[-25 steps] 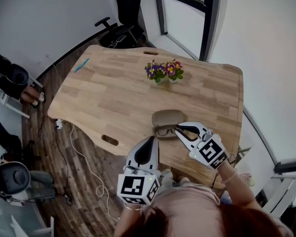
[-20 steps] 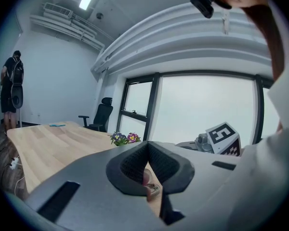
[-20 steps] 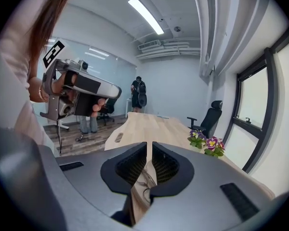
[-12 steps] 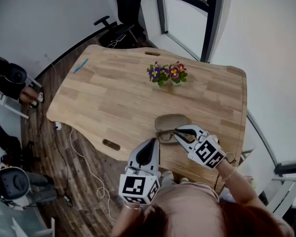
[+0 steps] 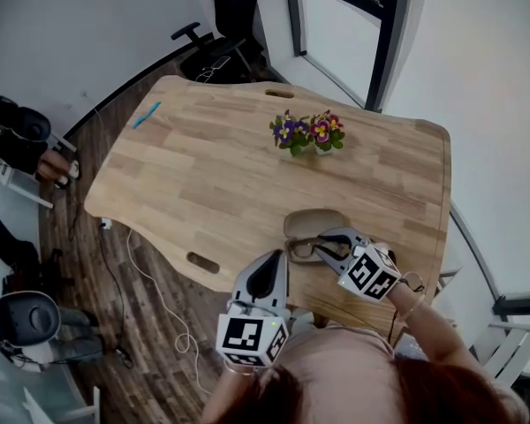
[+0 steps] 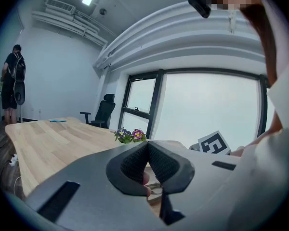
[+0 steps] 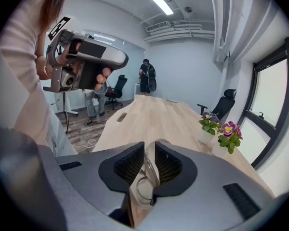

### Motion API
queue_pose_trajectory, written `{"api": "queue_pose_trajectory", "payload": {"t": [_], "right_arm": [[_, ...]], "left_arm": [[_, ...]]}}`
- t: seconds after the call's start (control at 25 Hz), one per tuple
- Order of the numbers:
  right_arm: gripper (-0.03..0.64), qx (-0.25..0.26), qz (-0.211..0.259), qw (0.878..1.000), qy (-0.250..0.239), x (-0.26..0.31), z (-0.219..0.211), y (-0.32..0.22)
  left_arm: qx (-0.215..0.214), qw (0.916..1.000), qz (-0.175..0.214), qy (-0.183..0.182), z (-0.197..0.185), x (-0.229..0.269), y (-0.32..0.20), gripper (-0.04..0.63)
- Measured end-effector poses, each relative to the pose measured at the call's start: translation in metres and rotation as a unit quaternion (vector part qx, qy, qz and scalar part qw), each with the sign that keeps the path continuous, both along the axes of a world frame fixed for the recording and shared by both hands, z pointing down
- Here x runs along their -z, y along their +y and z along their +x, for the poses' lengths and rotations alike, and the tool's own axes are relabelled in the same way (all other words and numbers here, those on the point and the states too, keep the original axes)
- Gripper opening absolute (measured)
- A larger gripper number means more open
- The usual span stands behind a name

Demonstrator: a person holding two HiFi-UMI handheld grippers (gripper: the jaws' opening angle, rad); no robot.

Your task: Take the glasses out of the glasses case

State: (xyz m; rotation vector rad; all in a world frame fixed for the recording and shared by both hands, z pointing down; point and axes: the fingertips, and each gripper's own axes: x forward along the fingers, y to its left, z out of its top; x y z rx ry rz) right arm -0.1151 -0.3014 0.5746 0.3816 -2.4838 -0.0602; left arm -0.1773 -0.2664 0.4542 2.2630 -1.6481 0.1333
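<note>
- The left gripper (image 5: pixel 274 259) hangs over the near edge of the worktop (image 5: pixel 212 175). Its jaws are pressed together and hold nothing.
- The right gripper (image 5: pixel 321 244) is a bit further on and to the right. It reaches low over the worktop, and its jaws are closed on the glasses (image 5: pixel 300 251).
- The glasses are thin and dark. They lie in the near half of the case (image 5: pixel 314 222), at its left end.
- The case is brown and open. It sits on the worktop close to the near edge, with its lid lying flat on the far side.
- Two small pots of flowers (image 5: pixel 306 132), purple and pink, stand side by side past the case, well apart from it.
- A blue pen (image 5: pixel 146 115) lies far off by the left corner of the worktop.
- A black chair (image 5: pixel 230 11) stands on the floor behind the far edge of the worktop.
</note>
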Motion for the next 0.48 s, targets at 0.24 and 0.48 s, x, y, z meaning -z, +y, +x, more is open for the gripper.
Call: {"api": "queue_pose_trajectory", "payload": {"t": [0.24,0.48], "right_arm": [[0.04,0.015,-0.007,0.999,0.038,-0.028,0.002,-0.006],[0.04,0.022,-0.017,0.997,0.07,-0.057,0.005,-0.012]], "left_arm": [[-0.003,1.0,-0.006,0.002,-0.002,-0.005,-0.01,0.0],[-0.001,0.9999,-0.013,0.0,-0.006,-0.013,-0.02,0.0]]}}
